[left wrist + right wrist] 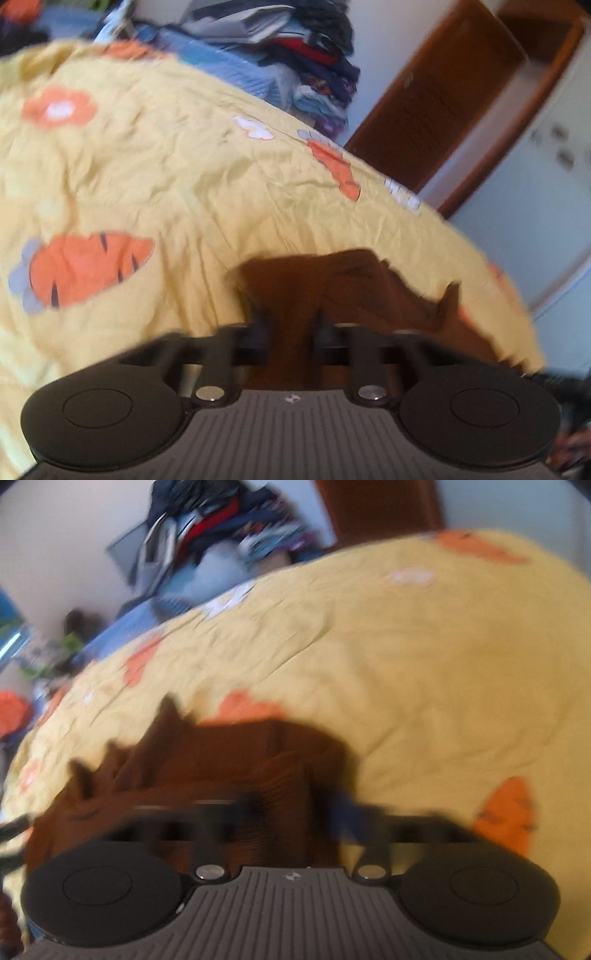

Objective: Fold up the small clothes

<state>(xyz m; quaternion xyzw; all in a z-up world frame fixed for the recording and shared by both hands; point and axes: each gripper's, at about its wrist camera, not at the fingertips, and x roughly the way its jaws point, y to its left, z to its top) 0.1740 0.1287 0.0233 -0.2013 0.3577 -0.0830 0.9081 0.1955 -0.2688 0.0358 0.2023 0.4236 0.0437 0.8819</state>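
Note:
A small brown ribbed garment (pixel 369 284) lies bunched on a yellow bedspread (pixel 184 177) printed with orange carrots and flowers. In the left wrist view my left gripper (pixel 290 321) is at the garment's near edge. Its jaws stand close together with brown cloth pinched between them. The right wrist view is blurred. There the same brown garment (pixel 221 753) spreads to the left, and my right gripper (pixel 295 808) has a thick fold of it filling the gap between its fingers. The garment's near part is hidden under both grippers.
A tall pile of mixed clothes (pixel 314 55) stands at the far side of the bed, also in the right wrist view as the pile (pixel 221 528). A wooden door (pixel 443 96) and a pale wall lie beyond the bed's right edge. The yellow bedspread (pixel 424 657) stretches wide to the right.

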